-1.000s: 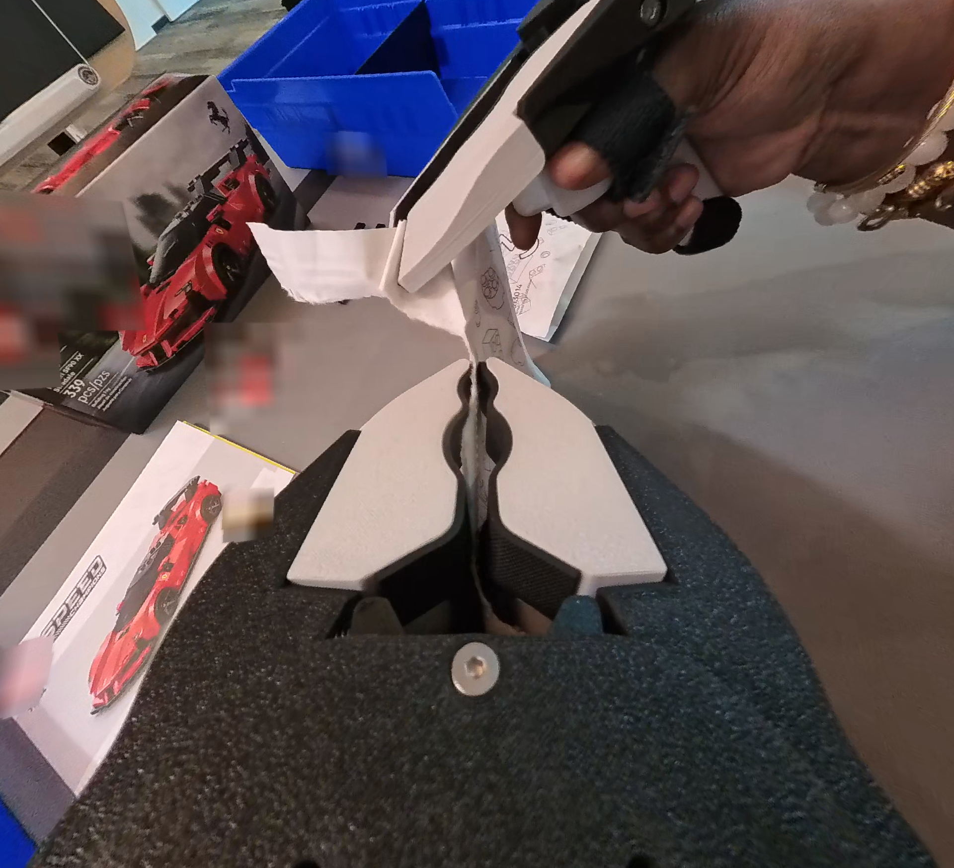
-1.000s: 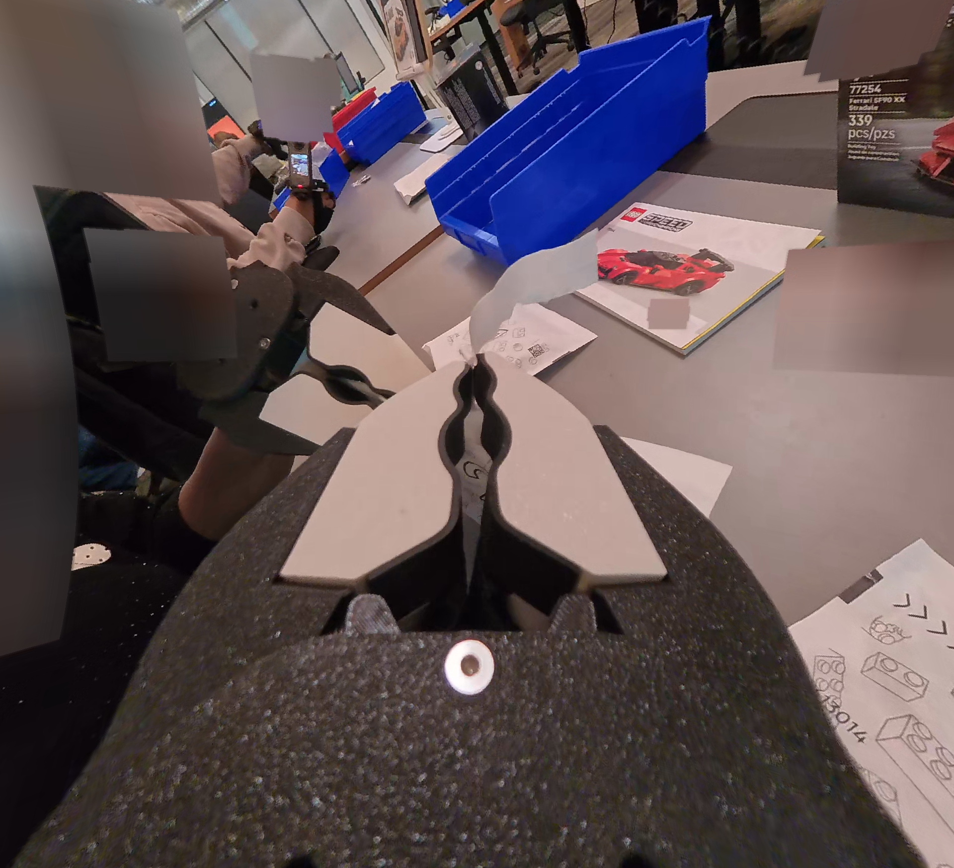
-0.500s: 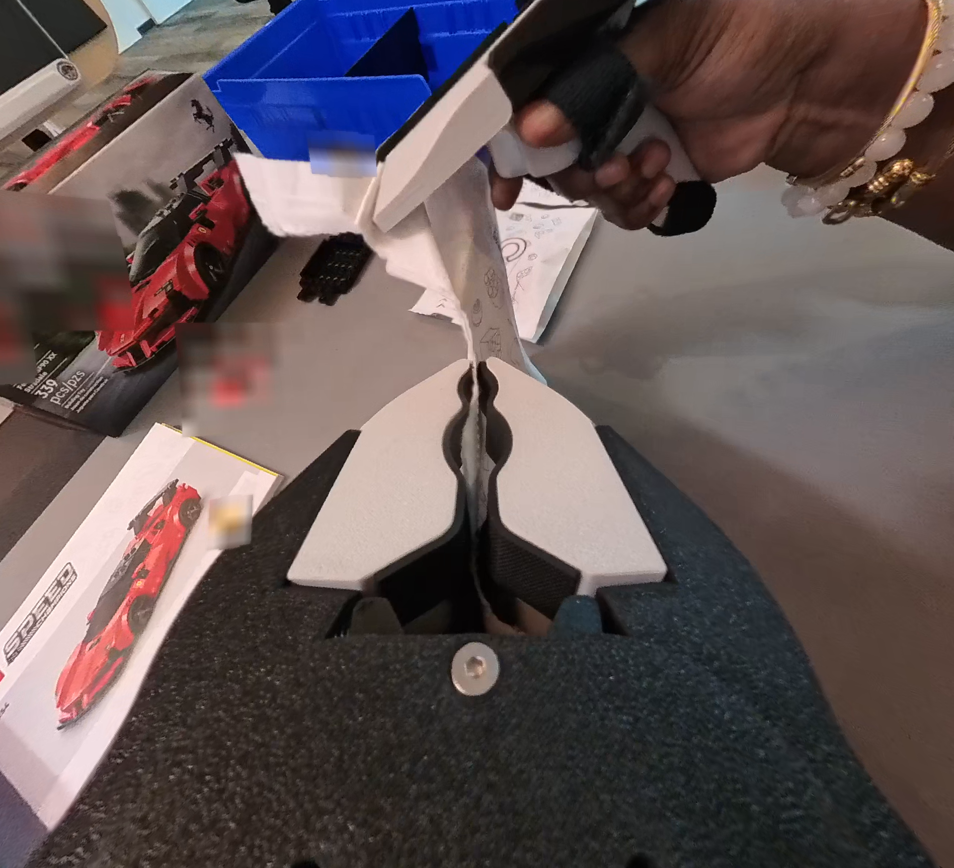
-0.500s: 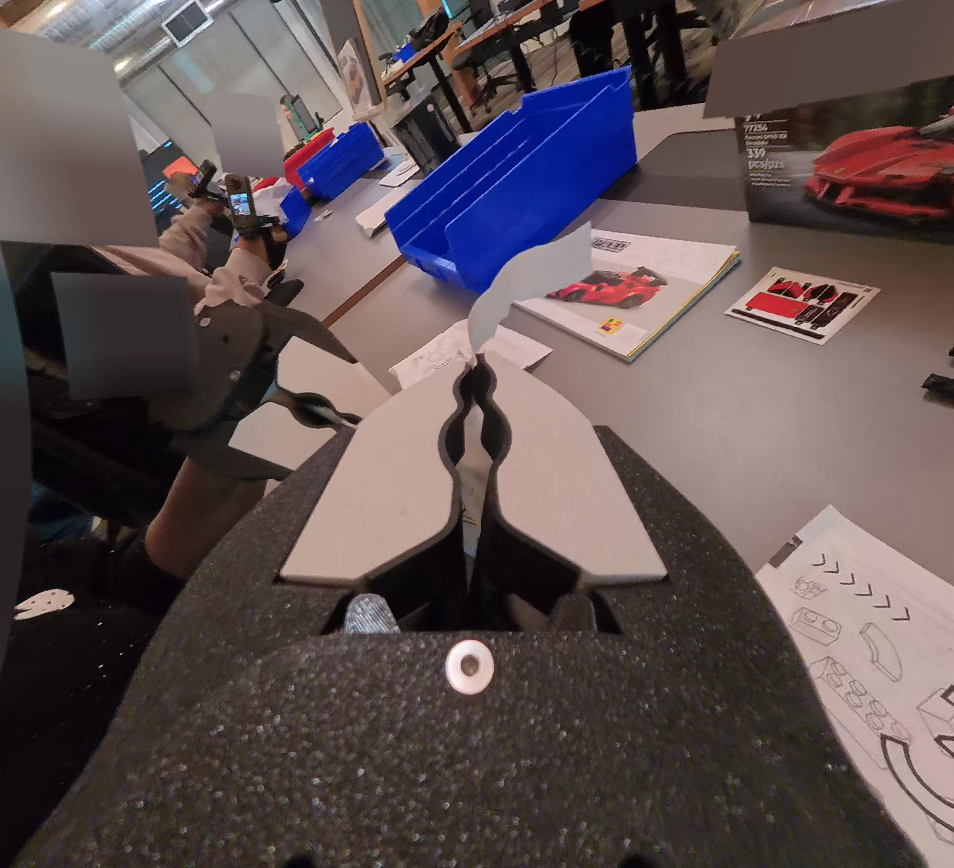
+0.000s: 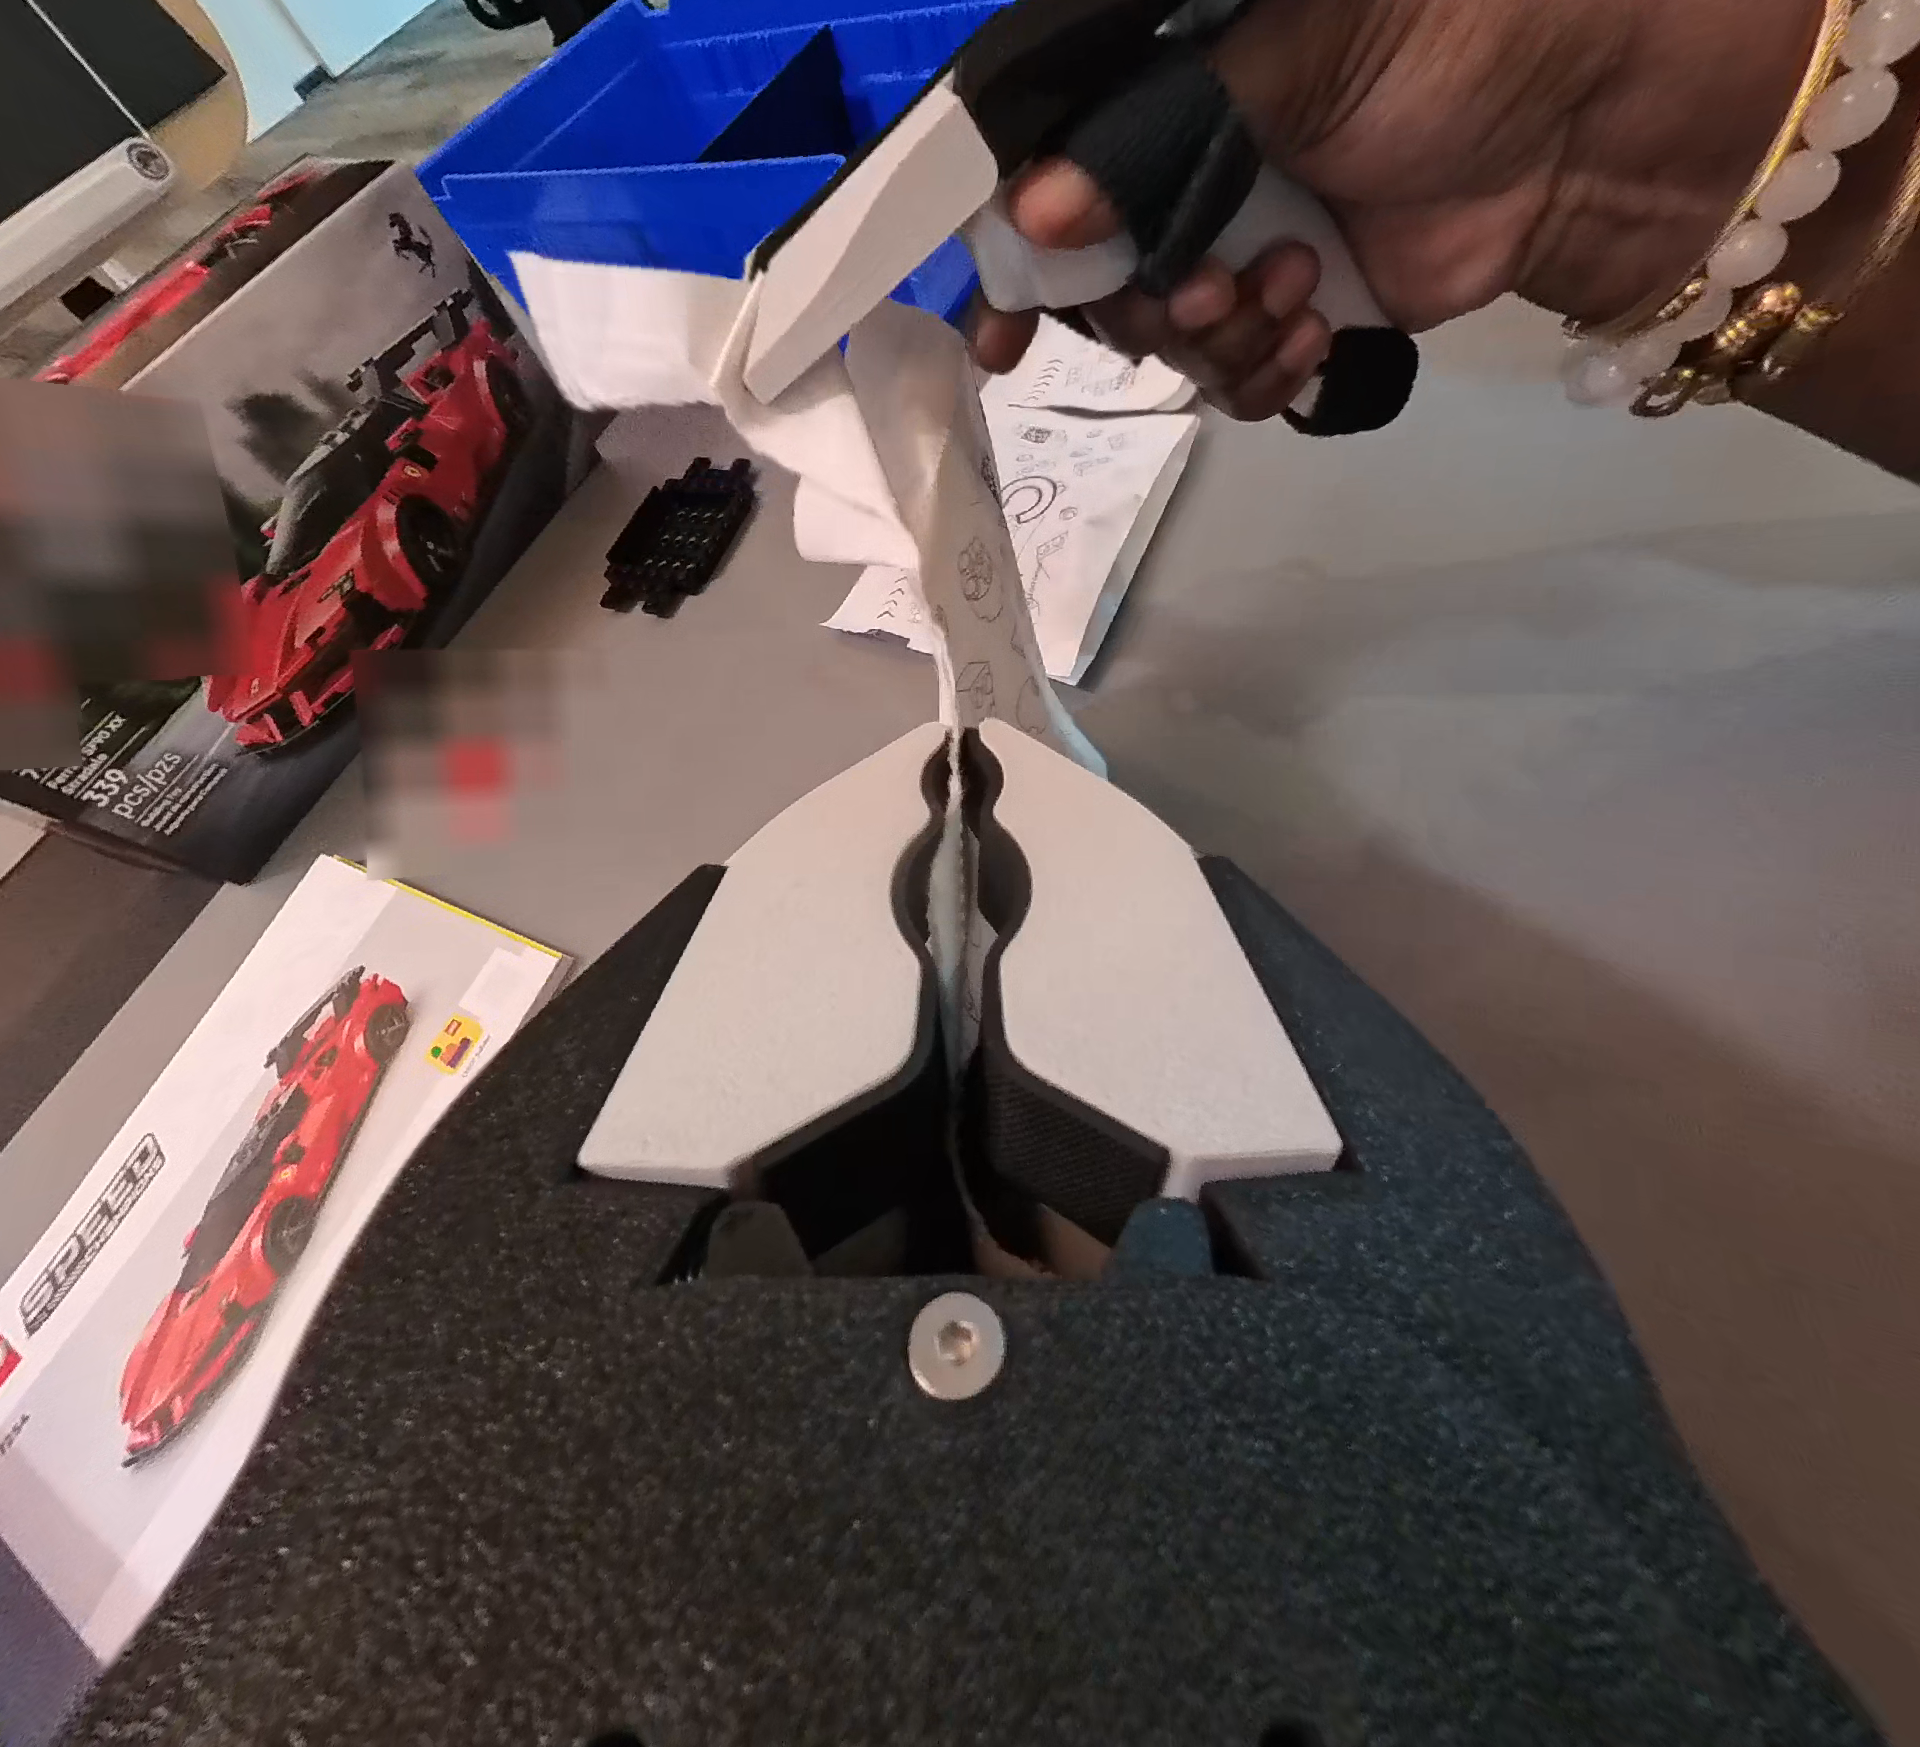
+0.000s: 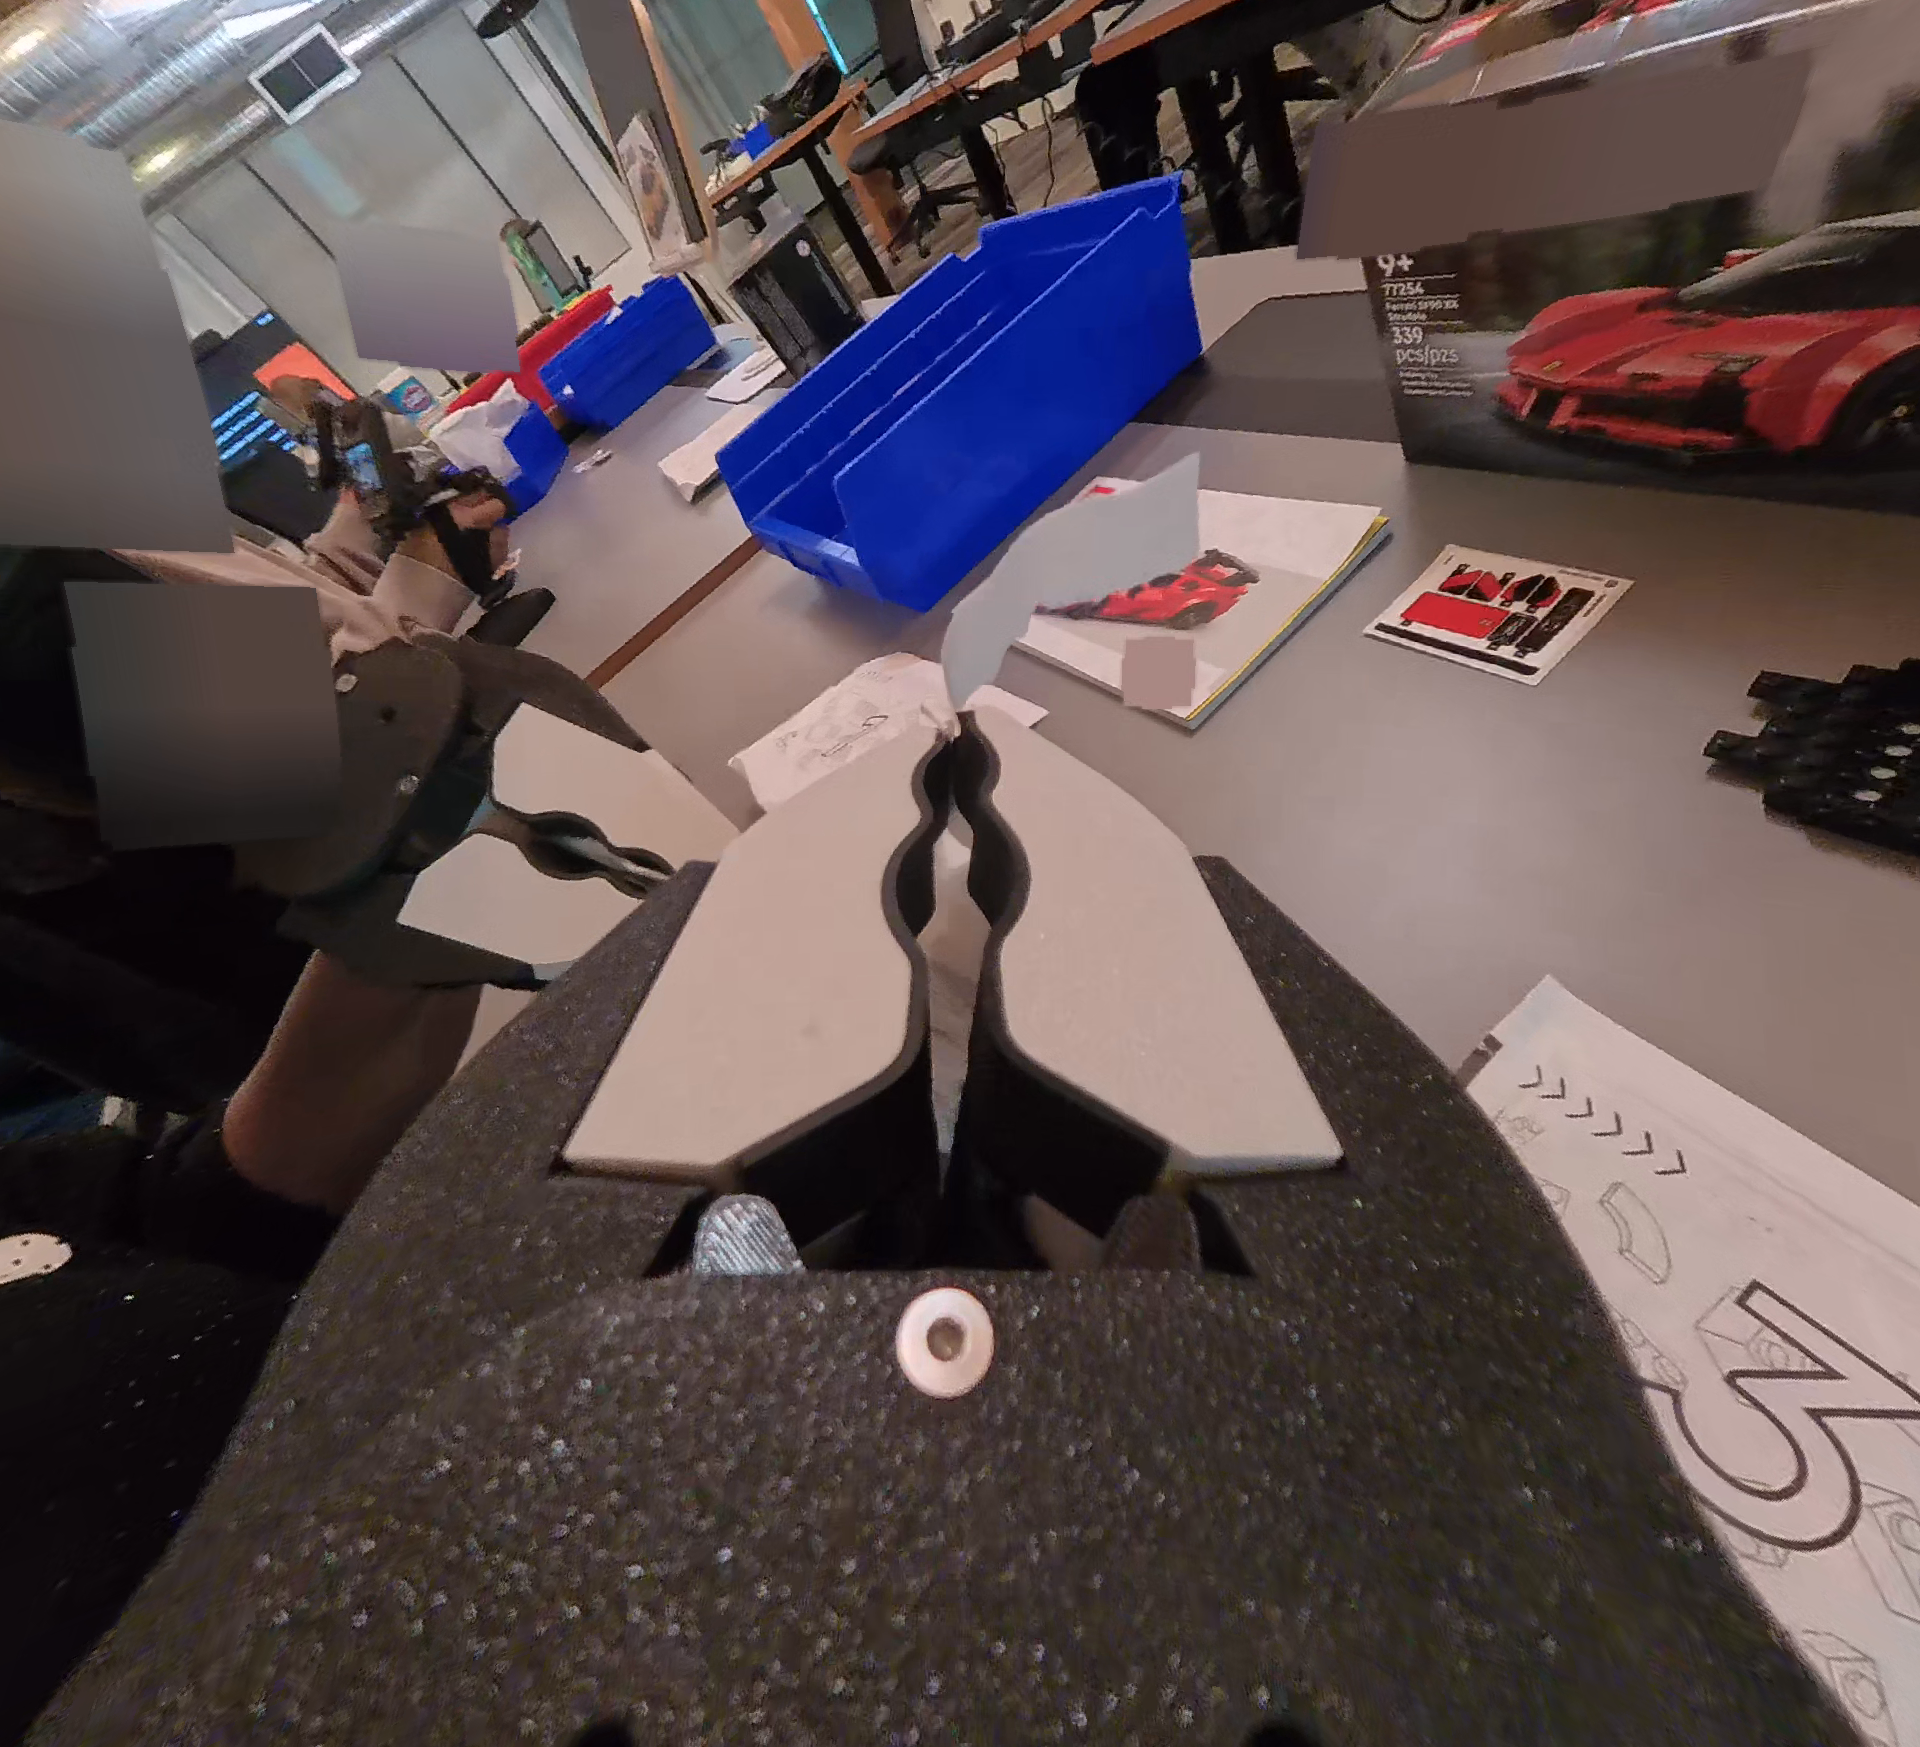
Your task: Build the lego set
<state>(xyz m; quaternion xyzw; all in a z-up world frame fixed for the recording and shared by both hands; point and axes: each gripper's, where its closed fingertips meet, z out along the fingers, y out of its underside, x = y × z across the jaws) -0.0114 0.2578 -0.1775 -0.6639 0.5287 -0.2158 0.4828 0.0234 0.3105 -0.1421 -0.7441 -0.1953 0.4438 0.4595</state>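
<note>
We see the left tool clenched on the lower end of a white paper bag printed with line drawings, and the right tool, gripped by a hand, clenched on its upper end. The bag hangs stretched above the grey worktop, its long axis running from the left tool up and forward to the right one. A torn flap stands up from the right tool's tips. Ahead-left of the left tool lie a black brick plate and a blue bin.
</note>
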